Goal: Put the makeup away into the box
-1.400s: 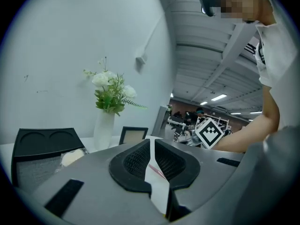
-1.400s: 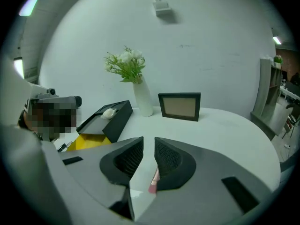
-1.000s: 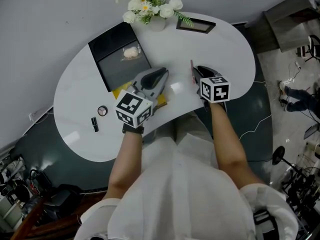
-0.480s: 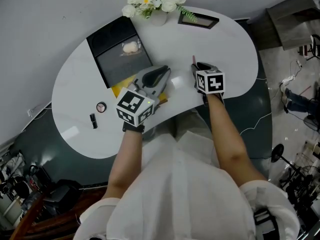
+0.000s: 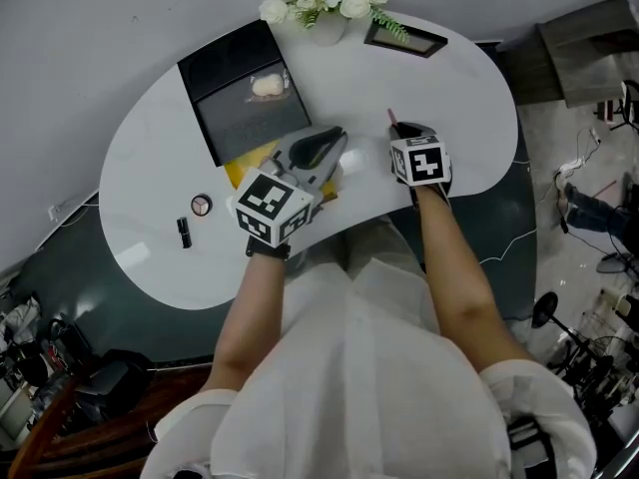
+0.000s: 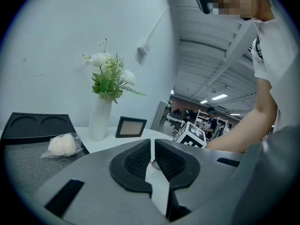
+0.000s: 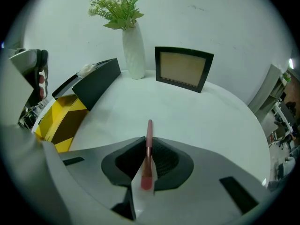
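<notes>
Right tongs (image 7: 148,146) are closing, pads pinching a pink makeup pencil (image 7: 149,127) between them; left tongs (image 6: 152,146), off to their left, sit nearly together.

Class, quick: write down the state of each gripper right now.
Left gripper: shut, nothing between its jaws.
Right gripper: jaws closing on the pink makeup pencil pinched between them.

Vase (image 5: 327,30) between box (image 5: 240,98) and picture frame (image 5: 404,39)
</notes>
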### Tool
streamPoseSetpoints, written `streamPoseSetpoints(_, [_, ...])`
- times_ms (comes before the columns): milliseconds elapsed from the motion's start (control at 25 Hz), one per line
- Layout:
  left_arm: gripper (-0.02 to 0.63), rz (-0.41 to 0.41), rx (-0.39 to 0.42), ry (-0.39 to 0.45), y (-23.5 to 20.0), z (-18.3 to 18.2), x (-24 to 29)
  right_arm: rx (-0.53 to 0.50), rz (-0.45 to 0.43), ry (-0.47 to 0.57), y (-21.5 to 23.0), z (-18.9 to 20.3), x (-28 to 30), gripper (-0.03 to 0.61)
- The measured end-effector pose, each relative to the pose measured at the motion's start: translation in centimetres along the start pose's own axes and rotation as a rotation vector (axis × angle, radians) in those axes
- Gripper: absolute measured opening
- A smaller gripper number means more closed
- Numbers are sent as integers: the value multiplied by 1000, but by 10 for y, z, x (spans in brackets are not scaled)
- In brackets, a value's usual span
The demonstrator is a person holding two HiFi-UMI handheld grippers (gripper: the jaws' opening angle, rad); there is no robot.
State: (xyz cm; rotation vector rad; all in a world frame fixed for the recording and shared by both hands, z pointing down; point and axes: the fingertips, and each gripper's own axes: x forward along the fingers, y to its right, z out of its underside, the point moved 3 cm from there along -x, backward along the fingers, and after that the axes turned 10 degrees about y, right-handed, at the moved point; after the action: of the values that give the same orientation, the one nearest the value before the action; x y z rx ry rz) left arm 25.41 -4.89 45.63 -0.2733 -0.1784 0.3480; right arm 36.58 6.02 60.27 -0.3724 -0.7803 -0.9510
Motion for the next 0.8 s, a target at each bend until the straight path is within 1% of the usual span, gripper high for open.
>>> streamPoseSetpoints(120, [25, -6, 5, 1, -2, 0, -4, -9, -4, -5, 0, 0, 1, 46])
streamPoseSetpoints(280, [25, -31, 0, 2, -7, 0, -12, -45, -7, -15, -1, 0, 2, 46])
streamPoseSetpoints(440, [25, -58, 0, 7, -12, -3, -27, -15, 9, -21, 2, 2, 1, 46])
streamPoseSetpoints(560, [25, -94, 3, 14, -19, -5, -42, -9, -7, -32, 1, 3, 4, 44])
streamPoseSetpoints(640, [25, -122, 7, 22, -24, -7, -54, -17, 1, -36, -1, -1, 1, 44])
streamPoseSetpoints(800, [25, -187, 7, 38, -36, -12, -83, -37, -16, 14, -16, -22, -8, 44])
